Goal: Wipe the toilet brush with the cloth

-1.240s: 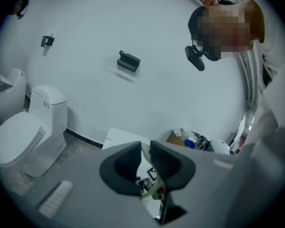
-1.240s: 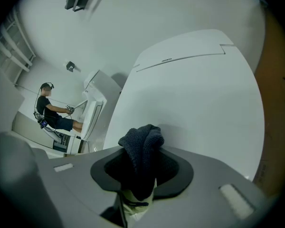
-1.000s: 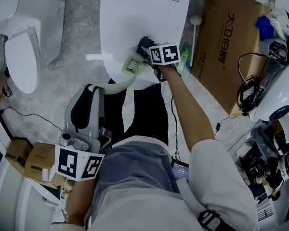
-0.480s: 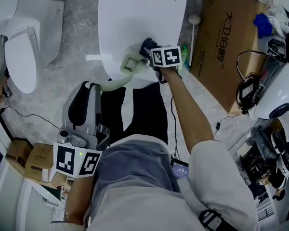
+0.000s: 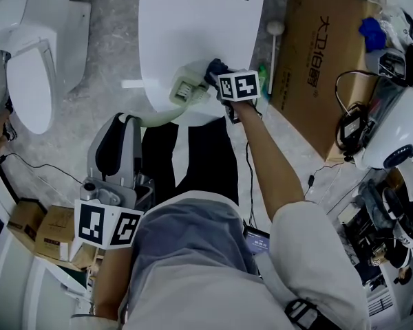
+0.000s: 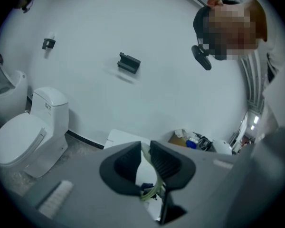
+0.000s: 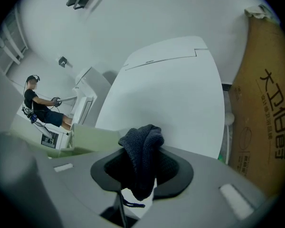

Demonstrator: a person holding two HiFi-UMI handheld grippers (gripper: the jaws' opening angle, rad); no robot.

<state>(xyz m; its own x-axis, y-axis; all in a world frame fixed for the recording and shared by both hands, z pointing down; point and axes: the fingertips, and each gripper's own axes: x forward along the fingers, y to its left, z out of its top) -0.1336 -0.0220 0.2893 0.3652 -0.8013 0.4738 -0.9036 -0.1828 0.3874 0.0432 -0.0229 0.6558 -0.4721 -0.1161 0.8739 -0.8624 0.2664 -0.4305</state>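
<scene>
A pale green toilet brush runs from its handle [image 5: 158,119] up to its head [image 5: 184,88], which hangs over the shut toilet lid [image 5: 199,26]. My left gripper [image 5: 127,120] is shut on the handle, and the green shaft [image 6: 149,186] shows between its pads. My right gripper [image 5: 218,75] is shut on a dark blue cloth [image 5: 215,67], which sits right beside the brush head; whether they touch I cannot tell. In the right gripper view the cloth [image 7: 142,151] bulges out of that gripper [image 7: 142,167], with the green brush [image 7: 92,139] just left of it.
A second white toilet [image 5: 27,67] stands at the left. A large cardboard box [image 5: 323,60] lies right of the lid, with a white long-handled tool [image 5: 275,47] and a green item [image 5: 263,81] beside it. Cables and equipment [image 5: 392,115] crowd the right; small boxes [image 5: 48,225] sit lower left.
The right gripper with the cloth has shifted slightly right along the brush head. The left gripper keeps its hold on the handle and has hardly moved.
</scene>
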